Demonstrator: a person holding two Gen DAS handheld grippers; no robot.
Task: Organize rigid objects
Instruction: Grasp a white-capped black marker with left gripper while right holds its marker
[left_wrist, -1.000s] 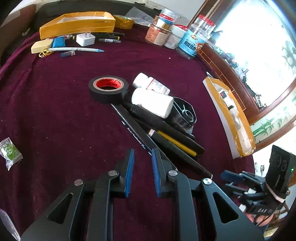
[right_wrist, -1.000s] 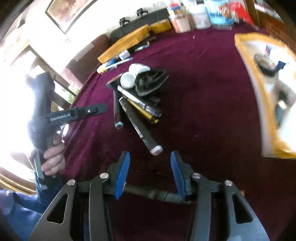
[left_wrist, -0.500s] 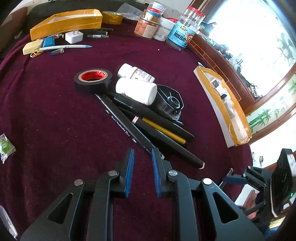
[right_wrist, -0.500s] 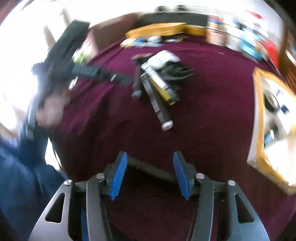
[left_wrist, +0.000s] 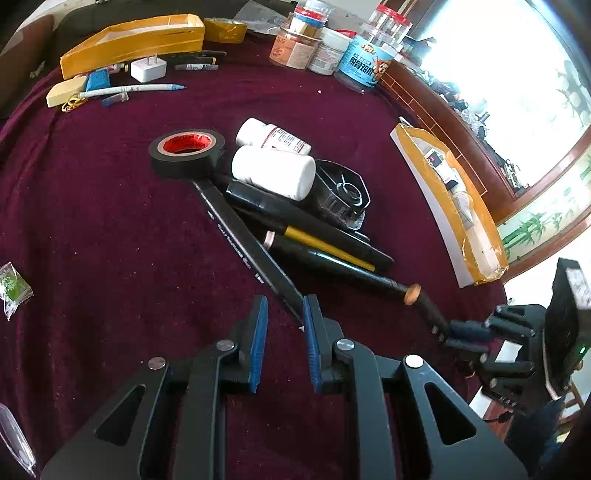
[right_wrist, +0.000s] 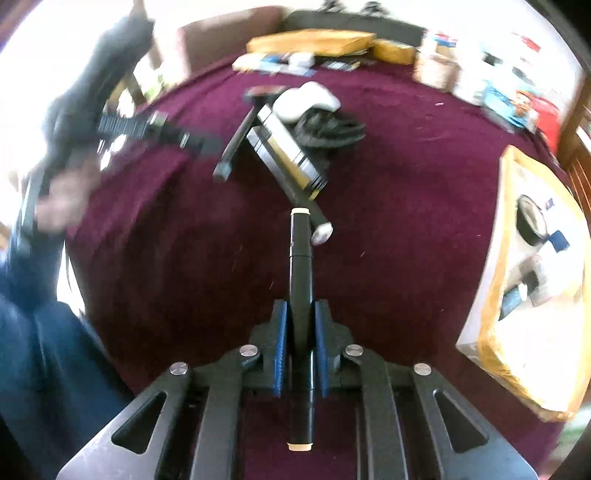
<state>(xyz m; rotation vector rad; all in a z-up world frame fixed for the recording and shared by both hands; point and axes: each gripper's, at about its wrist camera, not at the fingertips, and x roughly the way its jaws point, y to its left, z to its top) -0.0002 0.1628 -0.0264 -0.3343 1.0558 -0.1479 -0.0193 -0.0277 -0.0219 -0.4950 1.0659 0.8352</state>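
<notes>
Maroon tablecloth (left_wrist: 110, 229), bright window (left_wrist: 517, 85)

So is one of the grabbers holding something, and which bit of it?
Yes. The right gripper is closing its jaws on a black marker, gripping it around the middle of its barrel. The left gripper holds nothing.

Right wrist view smeared by motion, jars (right_wrist: 491, 85) at the desk's far edge unreadable, person's hand (right_wrist: 61, 206) a blur, yellow tray (right_wrist: 546, 288) cut by the right edge, its contents indistinct.
</notes>
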